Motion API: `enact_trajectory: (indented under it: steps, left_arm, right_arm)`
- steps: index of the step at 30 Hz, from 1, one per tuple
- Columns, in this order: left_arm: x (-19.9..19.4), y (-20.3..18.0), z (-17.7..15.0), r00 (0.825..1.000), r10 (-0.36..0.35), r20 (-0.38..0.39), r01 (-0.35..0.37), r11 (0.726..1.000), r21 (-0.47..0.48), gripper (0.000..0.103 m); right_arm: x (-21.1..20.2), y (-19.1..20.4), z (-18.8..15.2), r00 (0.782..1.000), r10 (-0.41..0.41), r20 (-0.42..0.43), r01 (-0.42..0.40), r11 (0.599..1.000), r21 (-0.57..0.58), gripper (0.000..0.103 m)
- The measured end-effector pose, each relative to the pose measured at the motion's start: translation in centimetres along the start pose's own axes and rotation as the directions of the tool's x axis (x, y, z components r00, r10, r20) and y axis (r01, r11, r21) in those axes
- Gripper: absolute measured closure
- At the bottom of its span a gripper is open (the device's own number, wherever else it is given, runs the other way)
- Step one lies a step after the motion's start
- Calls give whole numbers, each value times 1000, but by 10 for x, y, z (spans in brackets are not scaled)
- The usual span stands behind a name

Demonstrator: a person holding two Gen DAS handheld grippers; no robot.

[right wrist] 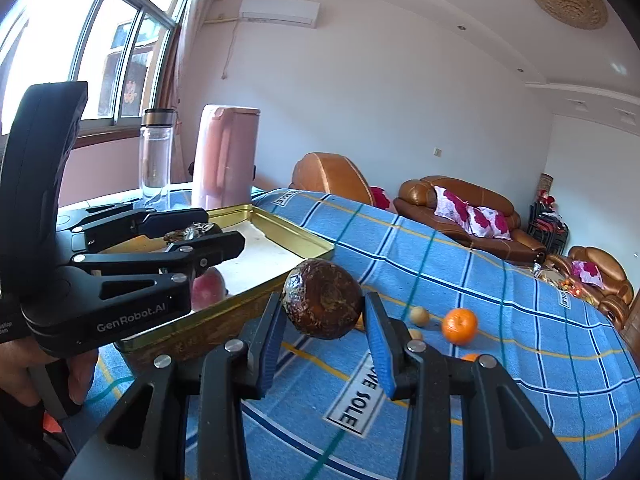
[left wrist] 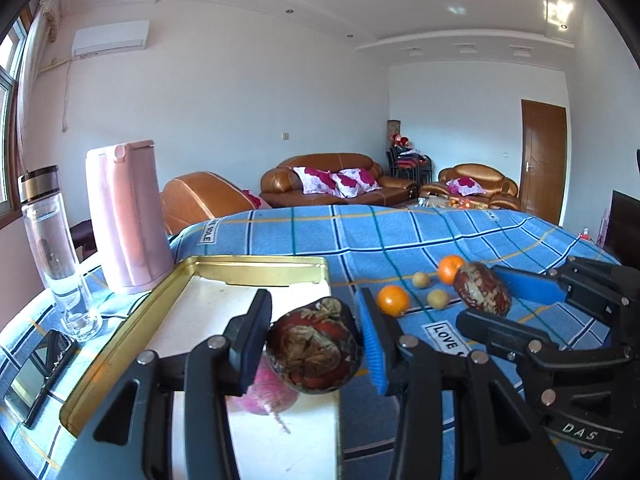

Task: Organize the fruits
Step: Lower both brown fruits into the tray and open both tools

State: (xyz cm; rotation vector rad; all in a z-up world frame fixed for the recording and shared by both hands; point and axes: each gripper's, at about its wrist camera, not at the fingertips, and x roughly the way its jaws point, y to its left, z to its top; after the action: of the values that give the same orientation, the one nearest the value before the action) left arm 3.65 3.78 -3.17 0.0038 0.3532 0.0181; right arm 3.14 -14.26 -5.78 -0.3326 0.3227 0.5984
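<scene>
A: What did the left gripper (left wrist: pixel 314 344) have between its blue pads?

B: A dark brown, wrinkled, date-like dried fruit (left wrist: pixel 314 354), clamped at its widest part and hanging over the gold-rimmed rectangular metal tray (left wrist: pixel 256 265), above a pink round fruit (left wrist: pixel 266 394) that already lay inside it. The right gripper (right wrist: pixel 324 334) was closed on a second dark wrinkled fruit (right wrist: pixel 323 305), held in the air just beside the tray's near rim.

A: How would such fruit have handled?

B: Probably light, with a leathery skin over a soft body. The wrinkles looked likely to give the pads purchase, so slipping seemed unlikely; squeezing hard would more likely dent it than break it. Gripping across the middle, as both did, looked right.

A: And the rest of the fruit?

B: Two small oranges (left wrist: pixel 394 300) (left wrist: pixel 451 269) and two small pale yellow round fruits (left wrist: pixel 421 279) (left wrist: pixel 438 298) sat on the blue checked cloth (left wrist: pixel 360 232), well away from the tray on its right side. They would probably roll if nudged.

A: Anything in the way?

B: A tall pink jug (left wrist: pixel 128 216) and a clear glass bottle with a dark cap (left wrist: pixel 56 248) stood just behind the tray's far left corner, and a dark phone (left wrist: pixel 40 376) lay beside its left rim. The two grippers were near each other over the tray's edge, so crowding seemed the main risk
</scene>
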Motion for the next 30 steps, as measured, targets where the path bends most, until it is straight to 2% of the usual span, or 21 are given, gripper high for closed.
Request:
enact_trajectory:
  steps: [18, 30]
  left_arm:
    - [-1, 60, -8, 993, 99, -65, -102, 994, -37, 59]
    - [6, 102, -17, 973, 179, -142, -190, 980, -62, 59]
  right_arm:
    - [28, 48, 21, 994, 109, -17, -110, 992, -62, 61]
    - [49, 82, 27, 983, 177, -57, -182, 978, -107, 61]
